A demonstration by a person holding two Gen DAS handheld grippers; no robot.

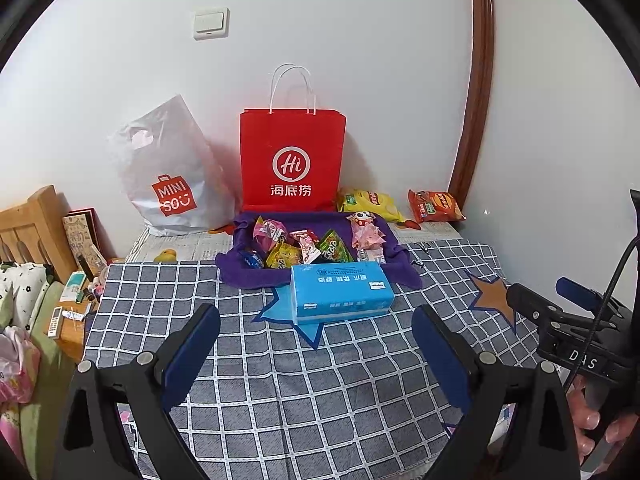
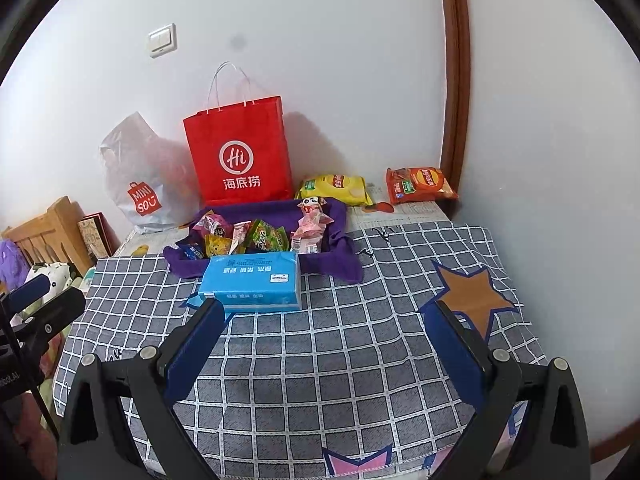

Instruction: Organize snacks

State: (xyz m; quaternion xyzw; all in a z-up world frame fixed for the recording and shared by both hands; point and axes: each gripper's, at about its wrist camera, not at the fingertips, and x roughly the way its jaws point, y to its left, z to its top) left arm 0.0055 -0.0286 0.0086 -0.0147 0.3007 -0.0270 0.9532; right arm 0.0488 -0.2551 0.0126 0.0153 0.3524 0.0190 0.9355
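1. Left gripper (image 1: 316, 332) and right gripper (image 2: 324, 330) both gape wide, holding nothing, over the grey checked tablecloth (image 1: 280, 380).
2. Ahead, the blue rectangular tissue pack (image 1: 340, 290) lies crosswise; nearer the left.
3. Beyond it, small wrapped snacks (image 1: 304, 248) fill the purple cloth-lined tray (image 1: 240, 276).

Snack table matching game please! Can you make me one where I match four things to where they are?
Things:
1. red paper bag
2. blue tissue pack
3. small candies
4. orange chip bag

Places:
A. inside the tray lined with purple cloth
B. far right corner, near the brown door frame
C. standing against the wall, between the grey plastic bag and the yellow chip bag
D. on the checked cloth, just in front of the tray

Pairs: 1-C, 2-D, 3-A, 4-B
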